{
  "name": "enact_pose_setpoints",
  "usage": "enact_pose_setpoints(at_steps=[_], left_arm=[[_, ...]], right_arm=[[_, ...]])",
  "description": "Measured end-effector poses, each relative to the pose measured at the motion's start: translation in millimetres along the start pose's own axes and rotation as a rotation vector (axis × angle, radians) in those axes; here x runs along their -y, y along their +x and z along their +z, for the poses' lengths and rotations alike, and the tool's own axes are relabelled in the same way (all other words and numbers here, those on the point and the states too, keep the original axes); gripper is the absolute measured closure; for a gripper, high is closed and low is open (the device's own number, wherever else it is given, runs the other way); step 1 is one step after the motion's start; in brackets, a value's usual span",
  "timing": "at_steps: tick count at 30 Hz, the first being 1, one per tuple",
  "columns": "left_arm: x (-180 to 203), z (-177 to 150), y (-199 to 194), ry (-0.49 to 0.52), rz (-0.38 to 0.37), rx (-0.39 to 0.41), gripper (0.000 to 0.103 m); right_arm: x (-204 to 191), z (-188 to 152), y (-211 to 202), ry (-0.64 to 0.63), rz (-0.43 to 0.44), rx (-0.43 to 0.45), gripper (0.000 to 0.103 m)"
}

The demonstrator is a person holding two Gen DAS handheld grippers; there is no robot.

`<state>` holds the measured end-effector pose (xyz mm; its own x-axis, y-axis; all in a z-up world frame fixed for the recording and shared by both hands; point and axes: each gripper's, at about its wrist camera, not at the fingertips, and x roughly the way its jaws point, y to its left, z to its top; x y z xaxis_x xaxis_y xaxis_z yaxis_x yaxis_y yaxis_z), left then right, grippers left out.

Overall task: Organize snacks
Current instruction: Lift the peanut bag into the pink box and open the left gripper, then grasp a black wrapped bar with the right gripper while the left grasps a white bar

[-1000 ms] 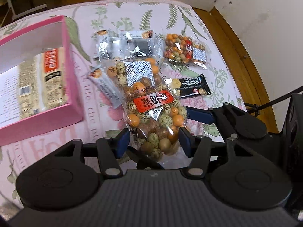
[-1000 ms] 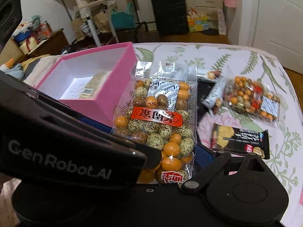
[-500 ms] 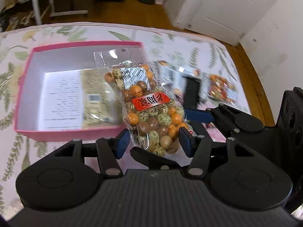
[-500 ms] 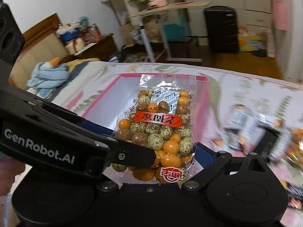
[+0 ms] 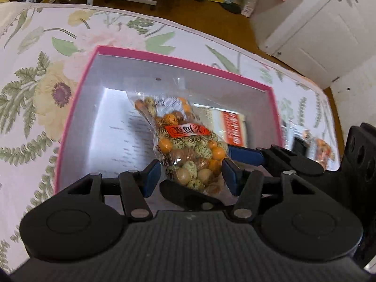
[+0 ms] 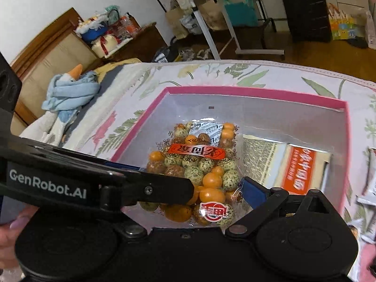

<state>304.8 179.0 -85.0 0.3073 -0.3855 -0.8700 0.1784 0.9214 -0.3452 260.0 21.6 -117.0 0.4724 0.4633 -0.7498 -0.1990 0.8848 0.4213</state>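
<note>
Two tools, left tool [image 5: 191, 172] and right tool [image 6: 192, 190], are gripping one bag of coated nuts [image 6: 199, 166], hovering it above the pink box [image 5: 164, 56]; next, lowering beside the packet [image 6: 298, 169] inside, then releasing.

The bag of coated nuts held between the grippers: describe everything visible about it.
The bag of coated nuts is clear crinkly plastic, packed with orange, brown and green-speckled balls, with a red-orange label across its middle and a round red-and-white sticker near its lower end. It hangs over the open pink box, above a printed packet lying inside. The left gripper and the right gripper both clamp its lower part from the sides.
</note>
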Motion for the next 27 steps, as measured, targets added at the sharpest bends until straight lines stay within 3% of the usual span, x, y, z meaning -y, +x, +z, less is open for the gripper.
enact_pose_setpoints(at_steps=[6, 8, 15, 21, 25, 27], left_arm=[[-4, -6, 7, 0.034, 0.107, 0.06, 0.045], [-2, -9, 3, 0.059, 0.111, 0.066, 0.044], [16, -27, -30, 0.127, 0.056, 0.085, 0.044], [51, -51, -58, 0.22, -0.008, 0.105, 0.046], [79, -72, -69, 0.287, -0.021, 0.138, 0.047], [93, -83, -70, 0.324, -0.02, 0.155, 0.048]], right_arm=[[-13, -1, 24, -0.041, -0.076, -0.05, 0.002], [-18, -5, 14, -0.053, -0.035, -0.041, 0.002], [-6, -28, -54, -0.058, -0.009, 0.001, 0.002], [14, -62, -132, -0.08, -0.058, 0.151, 0.002], [34, -98, -179, -0.082, -0.164, 0.318, 0.002], [42, -115, -195, -0.119, -0.229, 0.334, 0.002]])
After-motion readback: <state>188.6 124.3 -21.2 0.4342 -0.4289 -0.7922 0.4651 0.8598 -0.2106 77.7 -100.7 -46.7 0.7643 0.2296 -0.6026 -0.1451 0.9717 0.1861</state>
